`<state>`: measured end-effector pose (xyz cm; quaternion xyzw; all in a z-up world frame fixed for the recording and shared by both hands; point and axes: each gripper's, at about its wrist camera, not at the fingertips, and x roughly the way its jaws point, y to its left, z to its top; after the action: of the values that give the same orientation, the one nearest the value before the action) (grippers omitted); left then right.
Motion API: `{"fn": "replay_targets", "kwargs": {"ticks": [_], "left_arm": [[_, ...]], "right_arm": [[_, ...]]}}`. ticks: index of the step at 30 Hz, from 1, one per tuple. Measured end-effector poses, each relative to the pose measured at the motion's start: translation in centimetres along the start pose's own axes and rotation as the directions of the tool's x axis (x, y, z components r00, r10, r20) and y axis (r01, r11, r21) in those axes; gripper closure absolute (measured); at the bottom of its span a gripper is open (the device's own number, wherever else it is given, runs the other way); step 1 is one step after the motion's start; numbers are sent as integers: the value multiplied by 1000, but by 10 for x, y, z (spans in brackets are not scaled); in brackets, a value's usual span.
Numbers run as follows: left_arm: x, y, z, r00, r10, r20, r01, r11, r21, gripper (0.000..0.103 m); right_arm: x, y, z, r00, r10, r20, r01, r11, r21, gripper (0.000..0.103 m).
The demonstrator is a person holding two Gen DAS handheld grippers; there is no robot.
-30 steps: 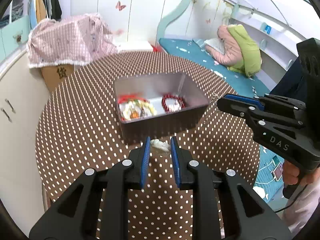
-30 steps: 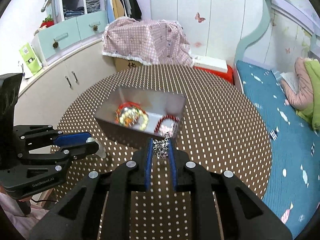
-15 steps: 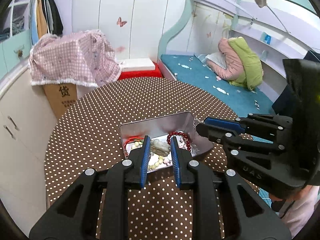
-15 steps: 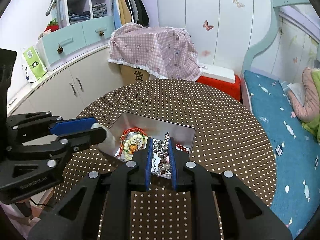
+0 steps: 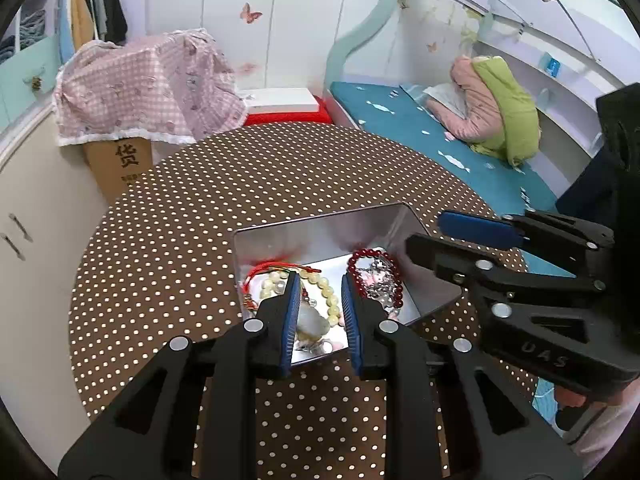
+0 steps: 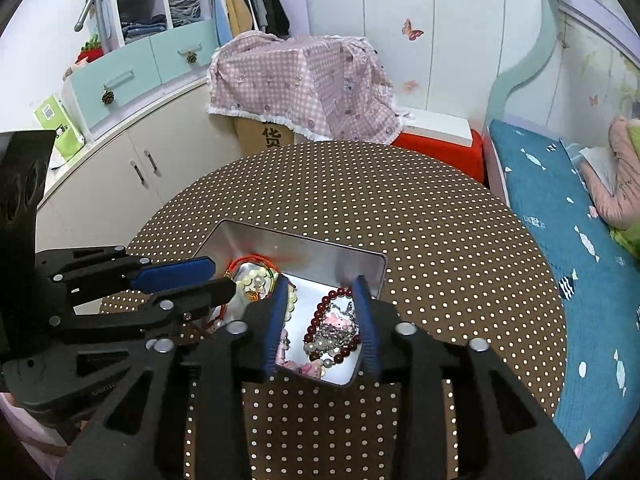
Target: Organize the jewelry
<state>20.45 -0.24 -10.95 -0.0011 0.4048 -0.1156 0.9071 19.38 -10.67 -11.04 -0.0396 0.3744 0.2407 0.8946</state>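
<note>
A silver metal box (image 5: 320, 224) (image 6: 304, 246) sits on the round brown dotted table (image 5: 200, 200). Inside lie a dark red bead bracelet (image 5: 374, 256) (image 6: 320, 308), a cream bead bracelet with red cord (image 5: 320, 280) (image 6: 256, 276), a silver chain (image 5: 378, 286) (image 6: 334, 330) and a pale stone piece (image 5: 312, 322). My left gripper (image 5: 319, 280) hovers over the box's near left part, open, the pale piece lying in the box below its fingers. My right gripper (image 6: 320, 286) hovers over the box's right part, open and empty, above the chain.
A pink checked cloth covers a cardboard box (image 6: 304, 80) beyond the table. A bed with a blue cover (image 5: 420, 128) lies to the right, white cabinets (image 6: 132, 160) to the left. The table edge (image 5: 80, 320) curves close on the near left.
Both grippers moved from in front of the box to over it and opened. The silver chain dropped from the right gripper and the pale piece from the left into the box.
</note>
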Motion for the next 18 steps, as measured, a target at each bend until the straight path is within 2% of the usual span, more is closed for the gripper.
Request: {"fn": "replay_targets", "kwargs": {"ticks": [5, 8, 13, 16, 18], "left_arm": [[-17, 0, -5, 999, 44, 22, -43, 999, -14, 68], [-36, -3, -9, 995, 80, 56, -79, 997, -22, 58], [-79, -10, -15, 979, 145, 146, -141, 989, -39, 49], [-110, -16, -19, 964, 169, 205, -161, 985, -54, 45], [-126, -21, -22, 956, 181, 231, -173, 983, -56, 40]], "right_arm": [[-24, 0, -2, 999, -26, 43, 24, 999, 33, 62], [-44, 4, -4, 995, -58, 84, 55, 998, 44, 50], [-80, 15, -6, 980, -109, 165, 98, 993, 71, 21], [-109, 26, -11, 963, -147, 227, 132, 988, 80, 12], [-121, 32, -12, 953, -164, 256, 148, 986, 82, 10]]}}
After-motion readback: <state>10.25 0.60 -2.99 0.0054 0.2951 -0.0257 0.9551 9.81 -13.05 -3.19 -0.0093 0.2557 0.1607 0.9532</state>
